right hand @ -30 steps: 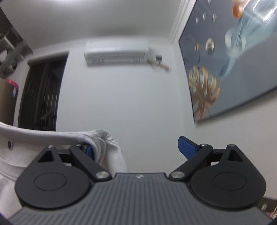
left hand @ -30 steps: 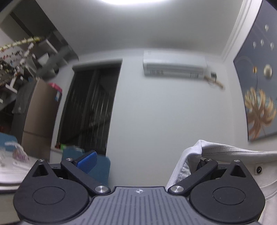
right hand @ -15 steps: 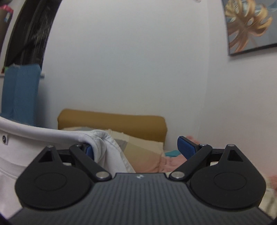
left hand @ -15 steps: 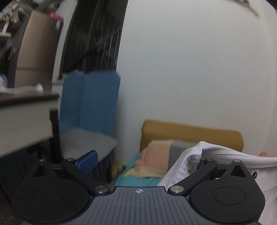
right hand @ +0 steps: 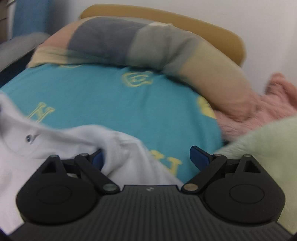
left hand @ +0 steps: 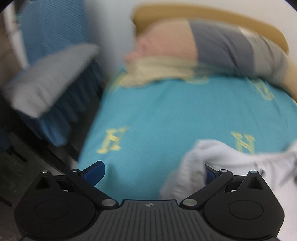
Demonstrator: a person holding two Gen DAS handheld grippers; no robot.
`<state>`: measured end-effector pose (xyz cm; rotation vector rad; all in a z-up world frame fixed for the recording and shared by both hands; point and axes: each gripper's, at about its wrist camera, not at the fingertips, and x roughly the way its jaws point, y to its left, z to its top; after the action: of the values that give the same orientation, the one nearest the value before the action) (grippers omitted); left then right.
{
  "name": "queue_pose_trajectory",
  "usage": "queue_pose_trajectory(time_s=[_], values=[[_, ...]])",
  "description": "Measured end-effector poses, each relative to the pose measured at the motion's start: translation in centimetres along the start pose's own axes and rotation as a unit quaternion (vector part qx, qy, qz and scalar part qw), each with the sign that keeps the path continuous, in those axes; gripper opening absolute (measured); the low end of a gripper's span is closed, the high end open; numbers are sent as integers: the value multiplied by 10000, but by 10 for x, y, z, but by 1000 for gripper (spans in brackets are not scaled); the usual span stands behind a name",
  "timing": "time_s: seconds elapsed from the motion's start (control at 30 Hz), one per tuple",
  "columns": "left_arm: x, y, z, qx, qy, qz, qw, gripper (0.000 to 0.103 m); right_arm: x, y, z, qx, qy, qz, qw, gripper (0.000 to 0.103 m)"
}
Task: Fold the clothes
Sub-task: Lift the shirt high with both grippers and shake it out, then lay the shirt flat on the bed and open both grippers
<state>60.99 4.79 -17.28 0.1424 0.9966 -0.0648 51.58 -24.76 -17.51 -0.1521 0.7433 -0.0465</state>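
A white shirt [left hand: 222, 157] with a small dark button [right hand: 28, 138] stretches between my two grippers, just above a teal bed sheet [left hand: 167, 111]. My left gripper [left hand: 151, 172] has its fingers wide apart, and the shirt's edge is draped over its right finger, hiding the pad. My right gripper [right hand: 146, 155] is also spread wide, with the white shirt [right hand: 65, 137] hooked over its left finger [right hand: 97, 157]. Its right finger [right hand: 198, 154] is bare. Both views are motion-blurred.
A patchwork pillow [right hand: 130, 42] lies along the head of the bed, against a tan headboard [right hand: 167, 16]. A pink fluffy blanket [right hand: 259, 109] and a pale green one [right hand: 269, 148] sit at the right. A grey cushion [left hand: 46, 77] on blue furniture stands left of the bed.
Both grippers have swung down from facing the ceiling and wall to facing the bed. The shirt stays hooked on the same fingers and has dropped close to the sheet.
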Motion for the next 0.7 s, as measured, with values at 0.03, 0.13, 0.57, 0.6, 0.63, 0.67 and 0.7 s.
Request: queue_pose_trajectory(time_s=[0.03, 0.13, 0.57, 0.6, 0.63, 0.67, 0.7], values=[[-8, -1, 4, 134, 115, -83, 9998, 103, -3, -1, 4, 95, 93, 160, 9998, 93], [-43, -8, 8, 535, -76, -85, 9985, 103, -16, -10, 19, 471, 265, 555, 9970, 93], [-268, -4, -150, -136, -1704, -499, 9840, 103, -264, -8, -32, 1185, -919, 821, 9853, 94], [-284, -1, -170, -154, -1770, -524, 9827, 103, -287, -6, -43, 1177, -989, 848, 9845, 94], [-299, 0, -189, -158, -1809, -548, 9818, 103, -311, -4, -54, 1157, -1064, 870, 9837, 94], [-319, -3, -210, -167, -1844, -545, 9812, 103, -333, -2, -66, 1102, -1142, 883, 9834, 94], [-334, -6, -228, -176, -1864, -530, 9809, 103, -355, 1, -77, 1035, -1222, 892, 9831, 94]])
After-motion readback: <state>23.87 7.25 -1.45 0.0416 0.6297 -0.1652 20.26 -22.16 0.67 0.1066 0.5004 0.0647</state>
